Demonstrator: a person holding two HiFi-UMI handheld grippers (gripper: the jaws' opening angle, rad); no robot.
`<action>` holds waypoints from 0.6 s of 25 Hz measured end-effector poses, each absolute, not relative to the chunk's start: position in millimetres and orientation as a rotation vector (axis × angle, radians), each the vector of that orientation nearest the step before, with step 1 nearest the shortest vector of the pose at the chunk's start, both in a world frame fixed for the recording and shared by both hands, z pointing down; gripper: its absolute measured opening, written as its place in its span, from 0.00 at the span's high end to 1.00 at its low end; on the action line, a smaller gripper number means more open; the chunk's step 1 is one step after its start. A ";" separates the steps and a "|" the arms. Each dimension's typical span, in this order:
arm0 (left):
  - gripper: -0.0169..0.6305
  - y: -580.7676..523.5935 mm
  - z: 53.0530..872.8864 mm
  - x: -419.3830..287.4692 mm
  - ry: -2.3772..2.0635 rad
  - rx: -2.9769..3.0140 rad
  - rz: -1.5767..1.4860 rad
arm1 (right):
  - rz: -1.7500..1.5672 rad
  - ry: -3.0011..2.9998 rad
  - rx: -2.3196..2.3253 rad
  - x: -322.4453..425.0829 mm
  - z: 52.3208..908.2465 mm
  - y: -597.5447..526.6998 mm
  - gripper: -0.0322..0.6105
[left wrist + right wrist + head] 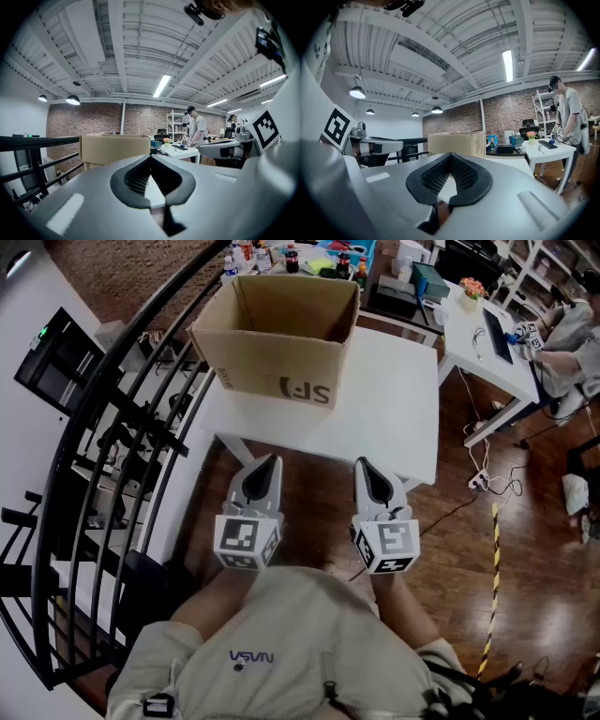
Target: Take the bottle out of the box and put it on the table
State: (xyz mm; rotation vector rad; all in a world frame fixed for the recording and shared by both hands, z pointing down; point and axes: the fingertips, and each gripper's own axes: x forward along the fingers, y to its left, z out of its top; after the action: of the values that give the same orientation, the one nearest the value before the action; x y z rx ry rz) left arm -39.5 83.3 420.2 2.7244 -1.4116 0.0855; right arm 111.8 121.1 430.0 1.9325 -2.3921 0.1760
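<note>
1. The box (272, 357) is showing matt brown cardboard.
2. The table (394, 409) is looking smooth, matt white.
3. The floor (534, 549) is gleaming as glossy wood.
4. The railing (42, 141) is looking like black-painted metal.

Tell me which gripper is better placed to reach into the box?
Probably left: the left gripper lines up with the box, while the right gripper faces bare table beside it. Both are shut, empty.

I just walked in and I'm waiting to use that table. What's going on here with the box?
A person holds a tool in each hand. The left tool and the right tool are both shut and empty, side by side just short of the white table. The open cardboard box stands on the table, untouched. No bottle is visible, so taking it out has not started.
</note>
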 end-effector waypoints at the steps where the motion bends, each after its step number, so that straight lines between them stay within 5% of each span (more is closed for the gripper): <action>1: 0.97 77.6 417.0 -43.7 -1.412 2.729 0.080 | 0.175 -2.394 1.933 107.7 429.5 116.4 0.95; 15: 0.97 -85.3 374.6 -62.2 -1.348 2.801 0.010 | 0.131 -2.305 2.024 91.1 397.3 -8.2 0.95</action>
State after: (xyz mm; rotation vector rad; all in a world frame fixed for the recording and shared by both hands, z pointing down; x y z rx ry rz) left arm -62.2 -85.3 374.6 2.8010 -1.3479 0.0105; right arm 91.1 -8.2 397.3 2.0243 -2.3053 0.1315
